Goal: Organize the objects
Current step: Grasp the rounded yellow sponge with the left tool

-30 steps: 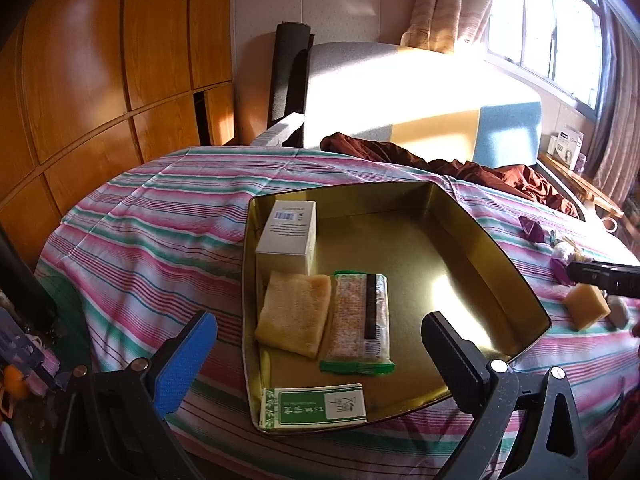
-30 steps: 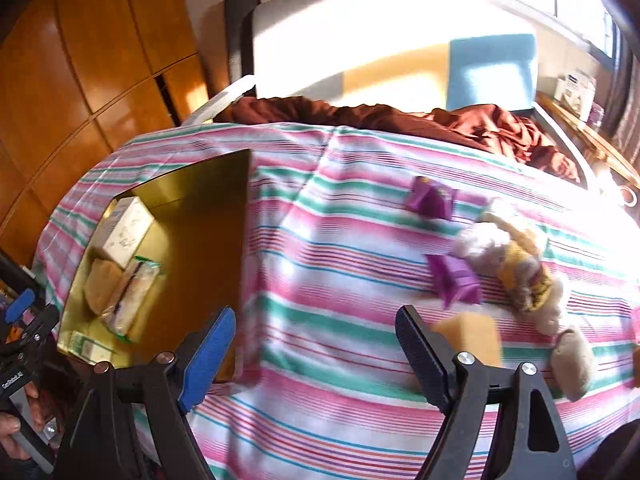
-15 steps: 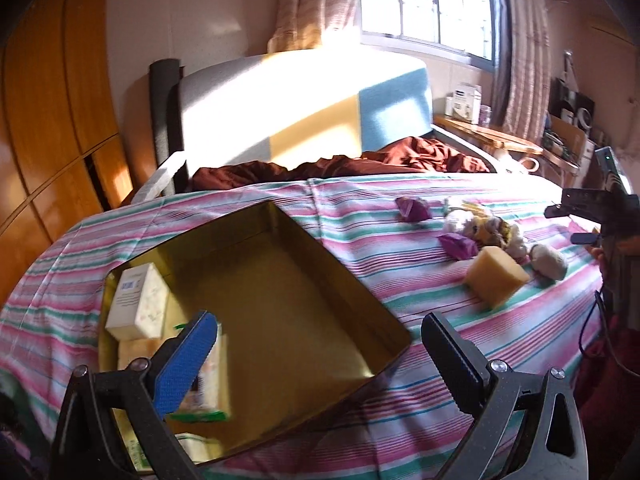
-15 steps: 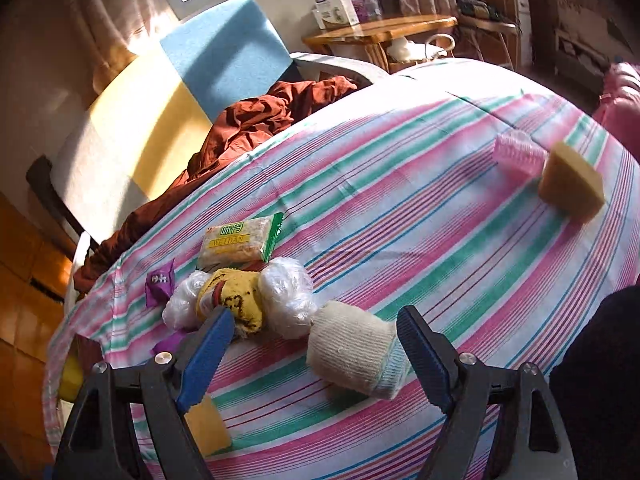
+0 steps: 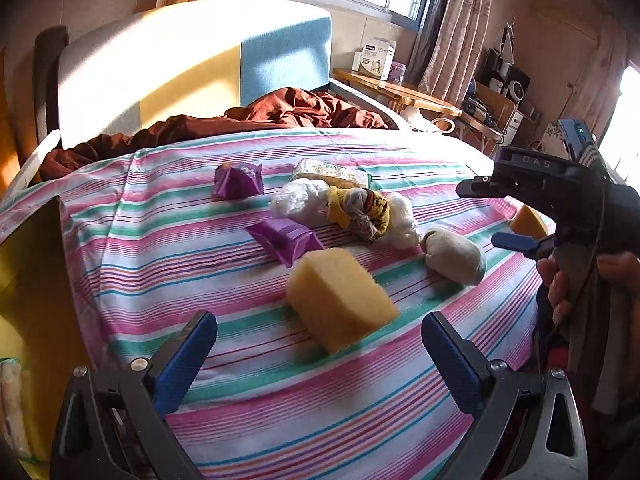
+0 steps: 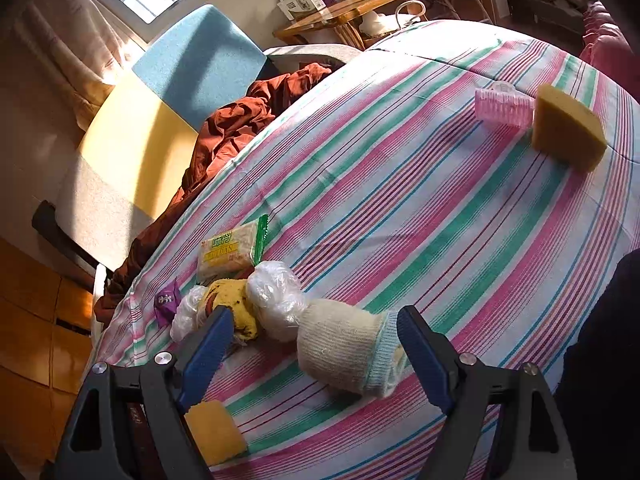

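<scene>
While both tools hang over the striped tablecloth (image 5: 248,288), neither one has hold of anything. The right gripper (image 6: 312,344) has its blue pads spread wide, and a rolled cream sock (image 6: 344,352) lies on the cloth between them, untouched so far as I can see. Just beyond it sits a yellow bundle wrapped in clear plastic (image 6: 248,304), with a green-edged snack packet (image 6: 232,250) behind that and a small purple packet (image 6: 166,300) off to the side. Far across the cloth, a yellow sponge wedge (image 6: 568,128) stands touching a pink ribbed roller (image 6: 504,108).

The left gripper (image 5: 316,360) is likewise spread, its pads apart with nothing pinched; another yellow sponge block (image 5: 340,300) lies on the cloth just ahead of the gap. Two purple packets (image 5: 284,240) rest beyond it. At the left edge shows the wall of the gold tin tray (image 5: 36,264), a wrapped snack inside it. A hand (image 5: 560,280) grips the right tool's handle at the right.
</scene>
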{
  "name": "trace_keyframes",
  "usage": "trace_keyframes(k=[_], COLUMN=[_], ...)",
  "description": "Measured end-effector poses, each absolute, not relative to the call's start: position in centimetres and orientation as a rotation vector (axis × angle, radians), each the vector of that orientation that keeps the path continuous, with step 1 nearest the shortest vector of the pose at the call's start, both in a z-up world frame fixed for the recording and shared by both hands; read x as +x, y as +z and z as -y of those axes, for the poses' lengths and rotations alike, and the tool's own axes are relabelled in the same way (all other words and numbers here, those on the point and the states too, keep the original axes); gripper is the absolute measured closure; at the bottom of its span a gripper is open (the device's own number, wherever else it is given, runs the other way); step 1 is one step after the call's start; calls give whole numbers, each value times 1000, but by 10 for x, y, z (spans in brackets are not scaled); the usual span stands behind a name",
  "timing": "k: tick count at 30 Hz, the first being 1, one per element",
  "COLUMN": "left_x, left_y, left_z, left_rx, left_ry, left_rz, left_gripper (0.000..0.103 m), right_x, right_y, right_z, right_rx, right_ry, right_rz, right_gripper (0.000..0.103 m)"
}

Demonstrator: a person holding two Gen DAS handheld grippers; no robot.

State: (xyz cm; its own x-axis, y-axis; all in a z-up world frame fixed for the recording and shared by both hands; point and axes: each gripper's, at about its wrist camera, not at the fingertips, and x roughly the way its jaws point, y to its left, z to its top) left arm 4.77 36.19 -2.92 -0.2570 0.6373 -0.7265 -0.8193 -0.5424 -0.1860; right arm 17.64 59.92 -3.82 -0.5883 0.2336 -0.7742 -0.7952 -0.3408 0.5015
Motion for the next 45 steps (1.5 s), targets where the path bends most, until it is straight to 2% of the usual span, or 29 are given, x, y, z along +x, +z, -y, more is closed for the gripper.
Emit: trace_keyframes(k=[6, 10, 13, 17, 25, 35, 45], left_x=[28, 14, 23, 17, 8, 9, 7], left_y=[-51, -82, -89, -90, -91, -91, -90], left_z=[-413, -416, -406, -398, -387, -385, -381], left_rx=[-1042, -1156, -1053, -1051, -1050, -1041, -1041], left_ry=[1941, 1925, 1933, 1932, 1877, 1872, 1850], left_rz=[-252, -231, -231, -159, -32, -15, 17], left_gripper=[0, 1, 3, 9, 6, 6, 4], right_x=[169, 168, 169, 167, 165, 166, 155], right_y=[-41, -43, -44, -47, -50, -54, -70], right_z=[-598, -598, -599, -599, -600, -604, -603], right_rx=[-843, -851, -857, -882, -913, -916, -1051], right_ry=[1991, 1986, 1978, 1965, 1942, 1901, 1838], right_rz=[-1194, -1198, -1207, -1202, -1190, -1197, -1130], right_gripper=[18, 18, 18, 18, 18, 18, 17])
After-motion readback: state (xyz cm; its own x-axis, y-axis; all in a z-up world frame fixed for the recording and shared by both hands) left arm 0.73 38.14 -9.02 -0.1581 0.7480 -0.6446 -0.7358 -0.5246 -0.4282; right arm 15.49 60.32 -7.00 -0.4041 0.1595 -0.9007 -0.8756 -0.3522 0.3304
